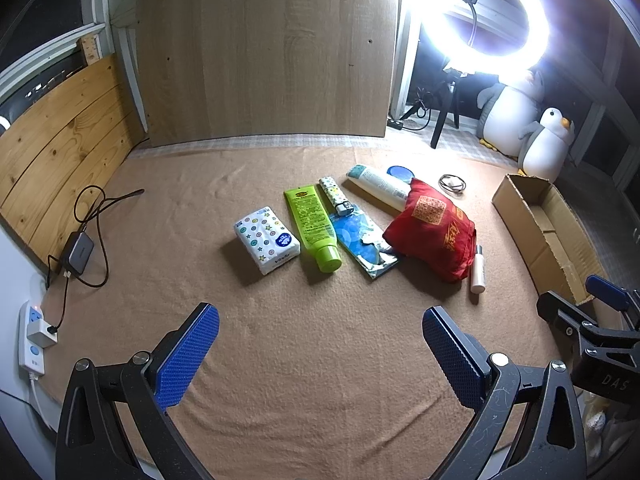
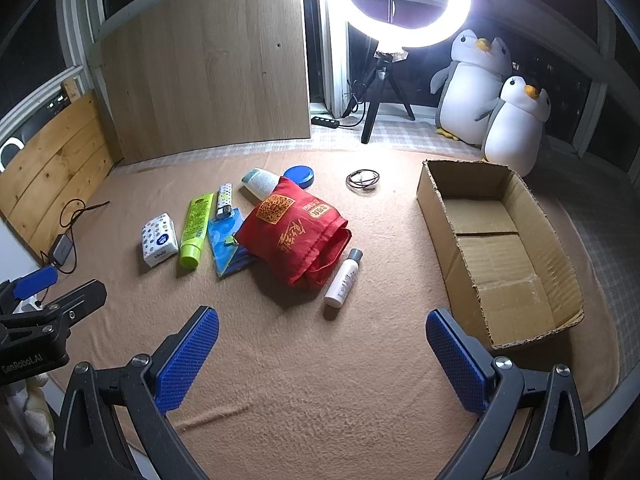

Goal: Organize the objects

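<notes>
A row of items lies on the tan blanket: a tissue pack (image 1: 267,245) (image 2: 159,239), a green tube (image 1: 313,226) (image 2: 195,228), a patterned lighter (image 1: 335,196) (image 2: 225,200), a blue packet (image 1: 362,240) (image 2: 226,240), a red bag (image 1: 434,228) (image 2: 298,232), a white tube (image 1: 380,186) (image 2: 262,182), a blue lid (image 1: 401,173) (image 2: 298,175) and a small white bottle (image 1: 478,270) (image 2: 344,276). An open, empty cardboard box (image 1: 548,232) (image 2: 500,248) stands at the right. My left gripper (image 1: 320,344) and right gripper (image 2: 322,346) are open and empty, short of the items.
A coiled cable (image 1: 452,183) (image 2: 363,179) lies behind the items. A charger and power strip (image 1: 34,336) sit at the left. A ring light on a tripod (image 2: 404,0) and two plush penguins (image 2: 492,96) stand at the back. Wooden boards line the back and left.
</notes>
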Tool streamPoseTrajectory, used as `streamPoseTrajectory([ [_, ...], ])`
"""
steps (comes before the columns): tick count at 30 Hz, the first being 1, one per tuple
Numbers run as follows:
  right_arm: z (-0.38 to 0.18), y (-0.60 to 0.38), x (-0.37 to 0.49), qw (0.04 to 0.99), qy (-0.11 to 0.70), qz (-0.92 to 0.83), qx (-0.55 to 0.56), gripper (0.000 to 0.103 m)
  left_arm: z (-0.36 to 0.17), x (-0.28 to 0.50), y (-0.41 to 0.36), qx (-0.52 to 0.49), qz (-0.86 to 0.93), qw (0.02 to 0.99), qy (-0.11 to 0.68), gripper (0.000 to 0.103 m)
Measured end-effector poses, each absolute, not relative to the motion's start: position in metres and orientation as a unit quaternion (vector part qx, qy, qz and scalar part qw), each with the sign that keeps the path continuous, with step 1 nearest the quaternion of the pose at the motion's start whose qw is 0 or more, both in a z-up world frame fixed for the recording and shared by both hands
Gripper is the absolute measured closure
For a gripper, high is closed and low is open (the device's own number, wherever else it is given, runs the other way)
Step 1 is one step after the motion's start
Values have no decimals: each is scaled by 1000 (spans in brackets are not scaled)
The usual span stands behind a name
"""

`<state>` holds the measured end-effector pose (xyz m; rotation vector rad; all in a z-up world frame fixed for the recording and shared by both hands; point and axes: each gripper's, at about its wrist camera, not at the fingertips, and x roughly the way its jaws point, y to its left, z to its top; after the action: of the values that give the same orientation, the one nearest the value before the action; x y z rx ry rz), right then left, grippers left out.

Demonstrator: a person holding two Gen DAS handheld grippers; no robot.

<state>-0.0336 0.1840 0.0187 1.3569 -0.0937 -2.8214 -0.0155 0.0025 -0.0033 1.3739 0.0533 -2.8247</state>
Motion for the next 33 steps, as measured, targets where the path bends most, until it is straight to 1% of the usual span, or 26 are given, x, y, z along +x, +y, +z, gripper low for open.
streamPoseTrajectory([
  [21, 15, 196, -36, -7, -37, -895, 444, 1, -6, -38, 19, 435, -900, -20, 4, 0],
  [33, 10, 229, -25, -46, -45, -889, 454, 1, -20, -110, 61, 450, -890, -65, -16, 0],
])
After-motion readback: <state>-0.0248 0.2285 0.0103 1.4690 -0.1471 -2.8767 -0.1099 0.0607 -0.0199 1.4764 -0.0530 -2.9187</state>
